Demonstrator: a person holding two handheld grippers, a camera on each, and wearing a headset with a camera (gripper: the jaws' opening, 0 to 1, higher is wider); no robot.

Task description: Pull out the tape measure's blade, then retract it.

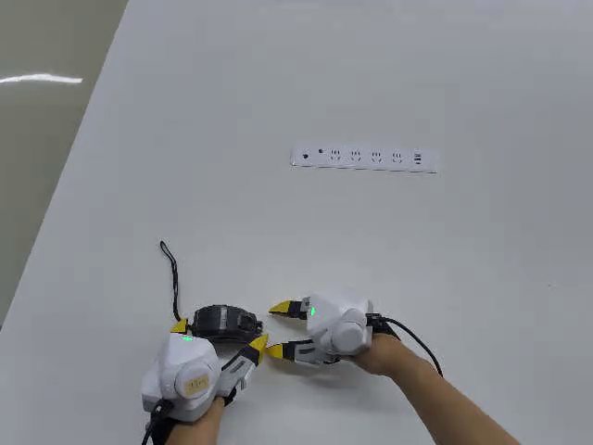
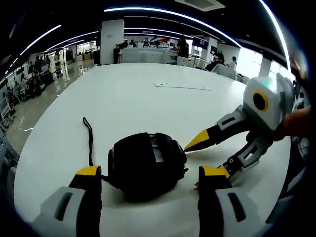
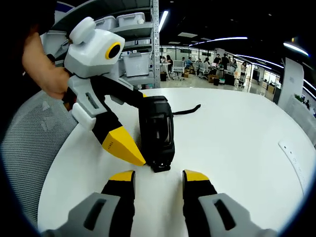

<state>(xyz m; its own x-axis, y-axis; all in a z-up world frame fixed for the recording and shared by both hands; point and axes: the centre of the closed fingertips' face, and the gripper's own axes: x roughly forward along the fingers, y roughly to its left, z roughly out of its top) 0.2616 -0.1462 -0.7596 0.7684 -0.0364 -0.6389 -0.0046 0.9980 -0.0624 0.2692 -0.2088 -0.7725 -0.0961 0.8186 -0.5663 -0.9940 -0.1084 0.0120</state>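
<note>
Black tape measure (image 1: 225, 321) with a rounded case rests on the white table (image 1: 278, 93) near the front edge. It sits in the gap of my left gripper (image 2: 150, 171), seemingly clear of both fingers. Its thin black wrist strap (image 1: 171, 273) trails loose across the table away from me, and a small tab (image 3: 160, 168) shows at one end of the case.

We log bright, even light from ceiling strips (image 2: 133, 8), a soft shadow under the tape measure (image 2: 145, 165) on the white table (image 1: 278, 83), glare on the floor (image 1: 42, 80), and fisheye bending at the edges.
</note>
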